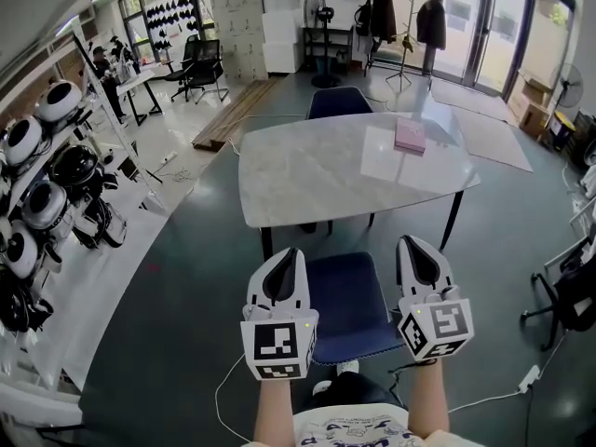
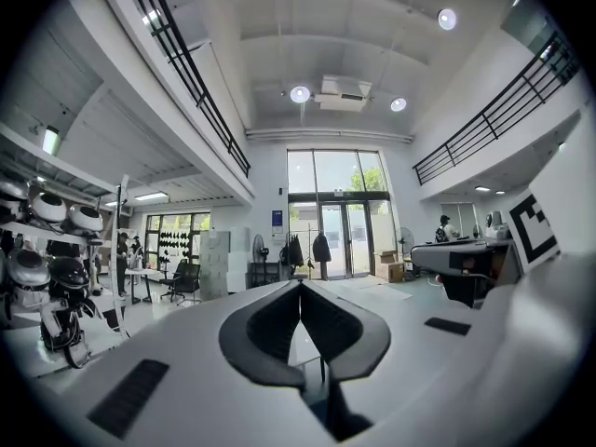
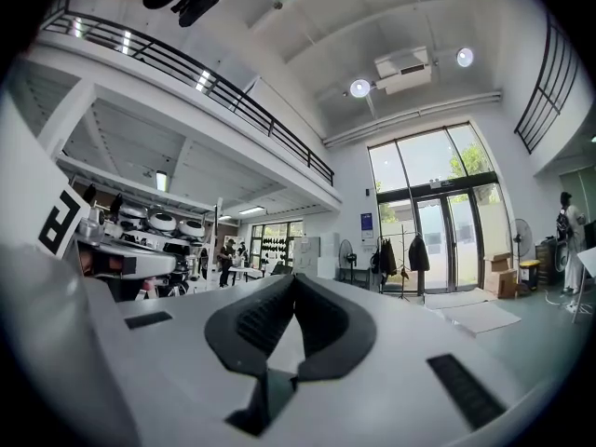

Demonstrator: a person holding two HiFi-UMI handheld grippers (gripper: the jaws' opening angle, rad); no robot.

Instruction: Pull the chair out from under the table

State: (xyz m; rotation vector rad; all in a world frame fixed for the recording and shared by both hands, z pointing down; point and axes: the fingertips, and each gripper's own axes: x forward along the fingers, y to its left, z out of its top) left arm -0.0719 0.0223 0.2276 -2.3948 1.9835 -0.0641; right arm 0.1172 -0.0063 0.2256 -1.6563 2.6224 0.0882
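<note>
- Grey hall floor, with a marble tabletop (image 1: 317, 170) mid-frame and a pink book (image 1: 410, 136) lying on it.
- Blue chair (image 1: 349, 305) sits lower centre, its seat just below the tabletop's near edge — between the left gripper (image 1: 284, 270) and the right gripper (image 1: 421, 259), equally near both.
- Both grippers' fingers (image 2: 265, 329) are clenched on nothing.
- Pulling toward the bottom edge, only the person's legs (image 1: 346, 389) seem in the way — a second chair (image 1: 337, 101) stands beyond the table.

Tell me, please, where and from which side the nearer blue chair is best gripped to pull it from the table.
Probably its near edge, approached from the person's side. The blue chair lies between the left gripper and right gripper, its far end toward the table, so only that edge is open. Both grippers are shut and empty; they must open first.
</note>
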